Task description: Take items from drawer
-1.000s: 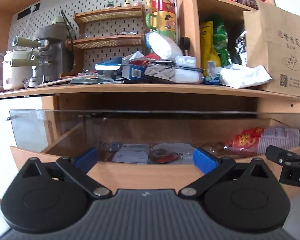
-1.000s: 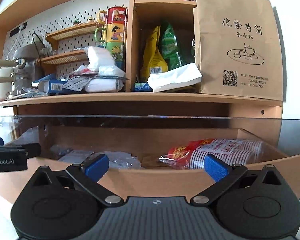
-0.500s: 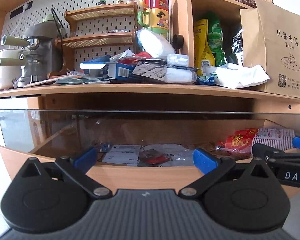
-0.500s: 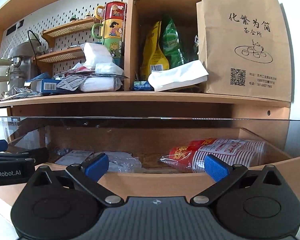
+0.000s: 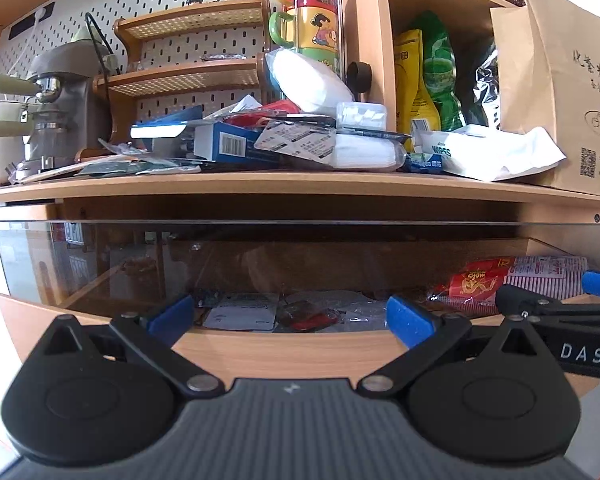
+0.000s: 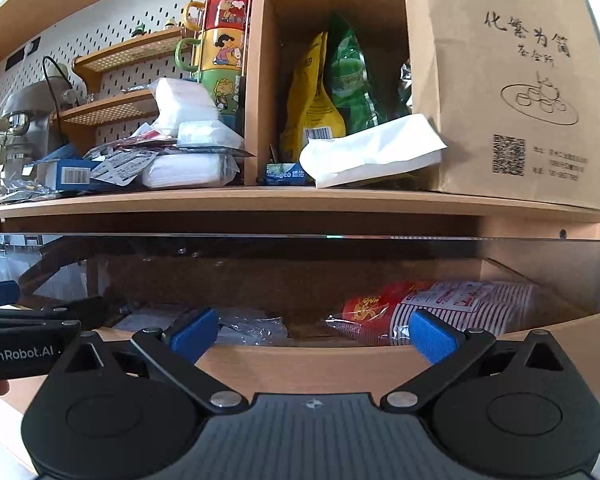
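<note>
The wooden drawer (image 5: 284, 350) with a tinted glass front stands pulled out below the shelf; it also shows in the right wrist view (image 6: 300, 364). Inside lie a sleeve of red-and-white striped paper cups (image 6: 452, 308) at the right, clear plastic bags (image 6: 252, 326) and a white paper packet (image 5: 242, 312) with a small red item (image 5: 314, 318) in the middle. My left gripper (image 5: 290, 316) is open and empty in front of the drawer's middle. My right gripper (image 6: 314, 330) is open and empty in front of the cup sleeve; its side shows in the left wrist view (image 5: 556, 304).
The shelf above the drawer (image 5: 300, 184) is crowded: a blue box (image 5: 228, 146), white tissue packs (image 6: 188, 170), stacked cartoon mugs (image 6: 222, 50), yellow and green snack bags (image 6: 332, 96), a brown paper bag (image 6: 512, 88). A coffee machine (image 5: 56, 108) stands at the left.
Both grippers have moved closer to the drawer and slightly left. The right gripper has come further forward in the left wrist view. Both stay open.
</note>
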The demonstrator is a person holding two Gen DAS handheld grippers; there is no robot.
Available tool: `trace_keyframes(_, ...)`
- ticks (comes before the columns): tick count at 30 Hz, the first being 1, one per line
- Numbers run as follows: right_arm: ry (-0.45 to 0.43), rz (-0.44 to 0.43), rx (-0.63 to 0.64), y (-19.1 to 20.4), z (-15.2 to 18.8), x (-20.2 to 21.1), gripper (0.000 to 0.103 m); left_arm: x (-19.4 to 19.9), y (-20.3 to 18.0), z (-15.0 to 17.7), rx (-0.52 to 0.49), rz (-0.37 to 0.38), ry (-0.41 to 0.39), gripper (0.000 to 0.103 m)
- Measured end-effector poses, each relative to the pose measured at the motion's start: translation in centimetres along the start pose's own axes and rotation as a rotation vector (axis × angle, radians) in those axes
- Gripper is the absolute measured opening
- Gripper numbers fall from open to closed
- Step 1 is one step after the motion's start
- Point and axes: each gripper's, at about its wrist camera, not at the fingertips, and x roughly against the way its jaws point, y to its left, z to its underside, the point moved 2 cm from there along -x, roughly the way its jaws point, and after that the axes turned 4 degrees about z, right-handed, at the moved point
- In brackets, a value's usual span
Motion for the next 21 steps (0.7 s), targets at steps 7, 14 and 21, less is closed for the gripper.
trace_keyframes(7,0.002,0.003,0.003,0.1,-0.6,-2.3,0.103,-2.6,0.1,-0.3,-0.002,-0.001,-0.027,0.103)
trace_keyframes(14,0.006,0.001,0.002,0.3,-1.1,-4.7,0.103,-5.0,0.2,-0.8,0.005,-0.002,-0.037,0.103)
trace_keyframes(21,-0.014,-0.003,0.0,0.3,-1.2,-6.5,0.103,-7.1,0.3,-1.4,0.013,-0.001,-0.036,0.103)
